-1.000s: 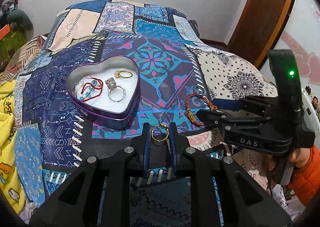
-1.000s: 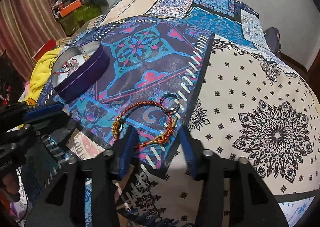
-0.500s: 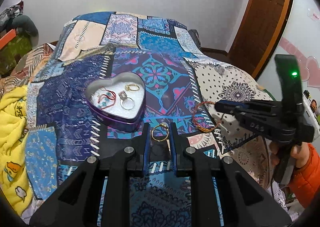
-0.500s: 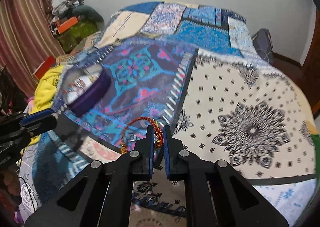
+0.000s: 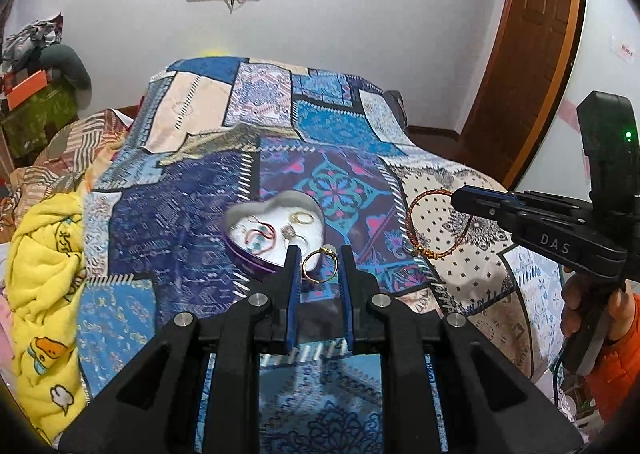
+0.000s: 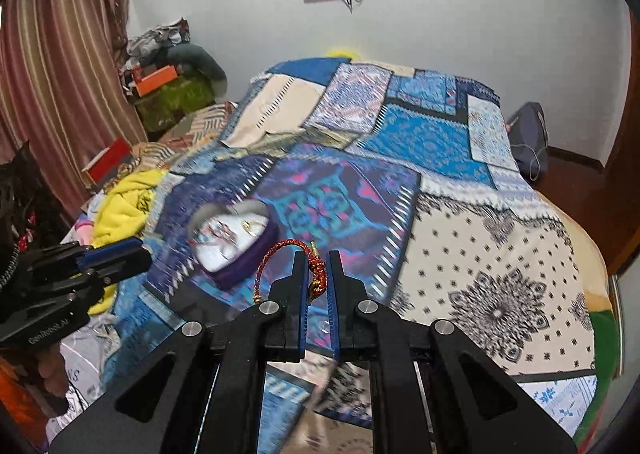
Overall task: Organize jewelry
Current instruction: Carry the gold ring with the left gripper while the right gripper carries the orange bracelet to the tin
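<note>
Patchwork bedspread point(image 5: 192, 221); blurred heart tin point(image 6: 234, 242); right claw point(image 6: 317, 274) pinches bracelet point(image 6: 280, 254).

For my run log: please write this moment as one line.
left gripper: holds gold ring | right gripper: holds red bracelet | heart tin: open

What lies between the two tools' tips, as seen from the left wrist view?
Only patterned bedspread; the bracelet hangs from the right tool, and the left tool holds a gold ring.
</note>
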Motion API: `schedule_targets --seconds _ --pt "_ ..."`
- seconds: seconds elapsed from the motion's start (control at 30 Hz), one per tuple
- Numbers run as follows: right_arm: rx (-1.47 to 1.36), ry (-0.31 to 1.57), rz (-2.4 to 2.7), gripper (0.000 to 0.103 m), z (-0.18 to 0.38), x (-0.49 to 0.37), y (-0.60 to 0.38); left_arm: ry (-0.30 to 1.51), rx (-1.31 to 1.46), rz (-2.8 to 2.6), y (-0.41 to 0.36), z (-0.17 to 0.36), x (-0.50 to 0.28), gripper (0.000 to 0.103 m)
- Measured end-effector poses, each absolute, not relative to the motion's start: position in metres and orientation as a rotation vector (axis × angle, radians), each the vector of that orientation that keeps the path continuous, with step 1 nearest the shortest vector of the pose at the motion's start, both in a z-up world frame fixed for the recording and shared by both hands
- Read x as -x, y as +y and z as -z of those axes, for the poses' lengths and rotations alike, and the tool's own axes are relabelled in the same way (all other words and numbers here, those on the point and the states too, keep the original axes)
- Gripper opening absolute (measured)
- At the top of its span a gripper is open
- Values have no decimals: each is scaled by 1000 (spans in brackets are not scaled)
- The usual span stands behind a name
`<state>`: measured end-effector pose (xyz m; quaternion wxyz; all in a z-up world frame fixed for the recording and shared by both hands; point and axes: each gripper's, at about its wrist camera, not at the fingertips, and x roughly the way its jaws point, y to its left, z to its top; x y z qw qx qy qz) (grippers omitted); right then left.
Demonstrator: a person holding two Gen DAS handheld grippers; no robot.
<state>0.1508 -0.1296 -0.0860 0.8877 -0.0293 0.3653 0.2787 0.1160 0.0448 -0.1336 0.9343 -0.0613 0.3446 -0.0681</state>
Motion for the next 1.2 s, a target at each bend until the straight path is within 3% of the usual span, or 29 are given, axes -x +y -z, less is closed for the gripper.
schedule_targets --seconds 0.6,1.2 --pt "29 772 -673 7 94 -177 -61 657 149 94 95 130 -135 17" --pt "94 864 -680 8 132 -196 -35 748 187 136 96 180 -197 17"
